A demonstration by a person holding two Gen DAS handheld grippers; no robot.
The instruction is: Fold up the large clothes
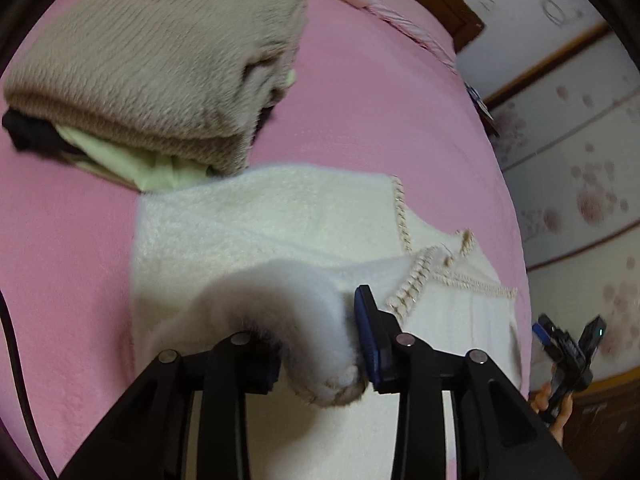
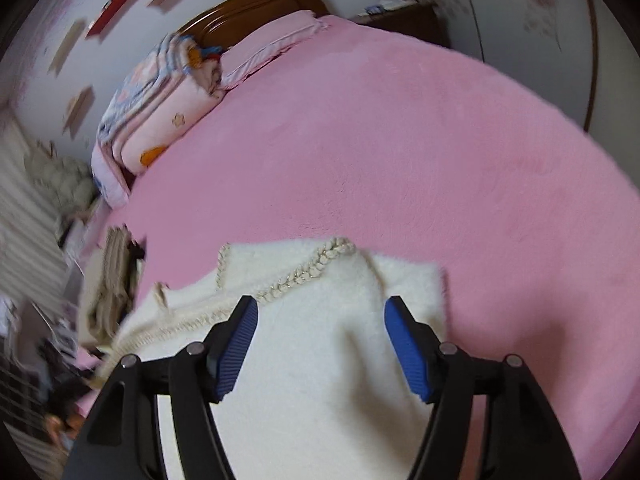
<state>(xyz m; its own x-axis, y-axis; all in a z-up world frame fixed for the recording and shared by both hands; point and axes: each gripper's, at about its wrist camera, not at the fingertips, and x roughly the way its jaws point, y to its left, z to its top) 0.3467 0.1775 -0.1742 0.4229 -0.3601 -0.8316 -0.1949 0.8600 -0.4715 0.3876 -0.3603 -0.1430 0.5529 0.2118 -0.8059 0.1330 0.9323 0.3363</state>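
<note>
White fluffy garment (image 1: 256, 232) bunches between left hand-held gripper (image 1: 316, 356); right hand-held gripper (image 2: 320, 344) gapes unclenched.

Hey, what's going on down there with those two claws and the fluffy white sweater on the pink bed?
Left gripper: sweater fold between jaws, grip unclear. Right gripper open above the white sweater, nothing pinched. Folded pile touches the sweater's far corner.

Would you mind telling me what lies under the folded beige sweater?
Under the beige sweater, a pale green garment and something black stick out at its edges; how far they extend underneath is covered.
</note>
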